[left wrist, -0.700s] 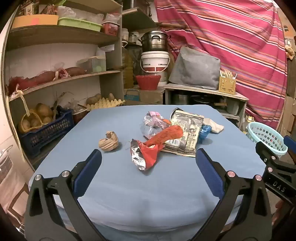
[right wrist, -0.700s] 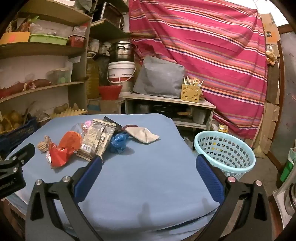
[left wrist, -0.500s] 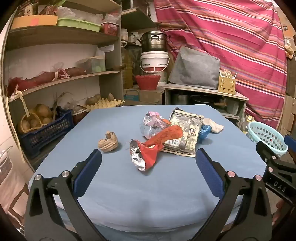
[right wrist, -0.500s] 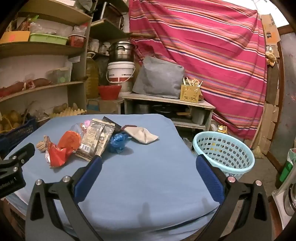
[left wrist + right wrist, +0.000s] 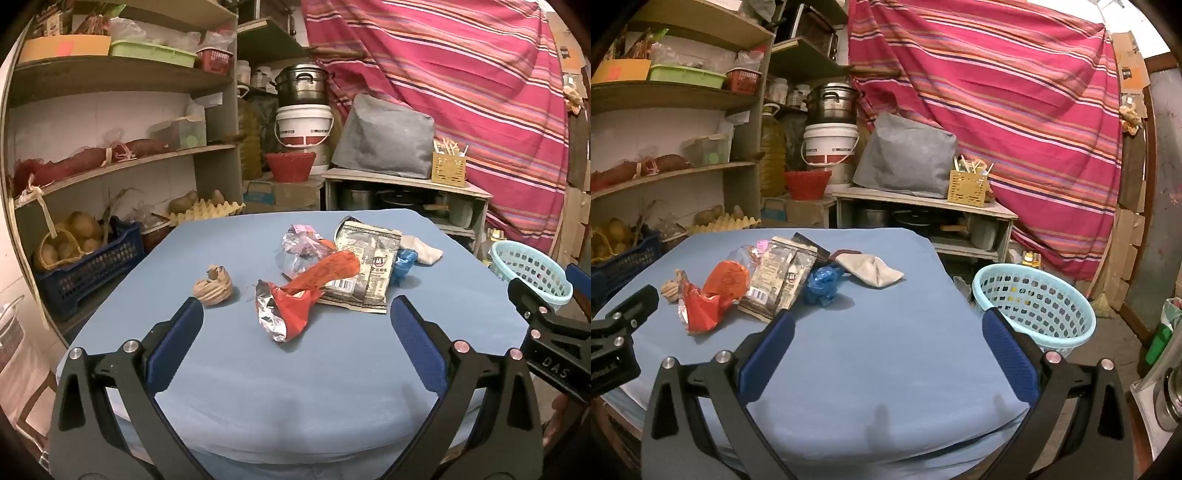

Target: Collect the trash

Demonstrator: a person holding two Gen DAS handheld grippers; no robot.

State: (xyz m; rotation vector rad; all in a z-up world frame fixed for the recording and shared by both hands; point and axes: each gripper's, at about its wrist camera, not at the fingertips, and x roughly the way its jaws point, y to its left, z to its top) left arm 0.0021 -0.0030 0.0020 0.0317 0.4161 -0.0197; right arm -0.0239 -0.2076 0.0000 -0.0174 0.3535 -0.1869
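Trash lies in a loose heap on the blue table (image 5: 295, 387): a red foil wrapper (image 5: 295, 299), a grey snack packet (image 5: 371, 266), a clear crumpled bag (image 5: 301, 251), a blue plastic wad (image 5: 404, 264), a beige cloth (image 5: 871, 269) and a tan crumpled paper cup (image 5: 213, 286). My left gripper (image 5: 295, 323) hovers wide open just short of the red wrapper. My right gripper (image 5: 886, 332) is also open, over bare tablecloth to the right of the heap, with nothing between its fingers. A pale blue laundry basket (image 5: 1034, 306) stands on the floor beside the table's right edge.
Wooden shelves (image 5: 110, 166) with potatoes in a blue crate (image 5: 88, 266) line the left side. Behind the table are a low bench (image 5: 402, 181) with a grey bag, a white bucket (image 5: 303, 125) and a striped red curtain (image 5: 1015, 110).
Both views have shifted only slightly; the heap of trash and the basket lie as before. Both grippers stay wide open.
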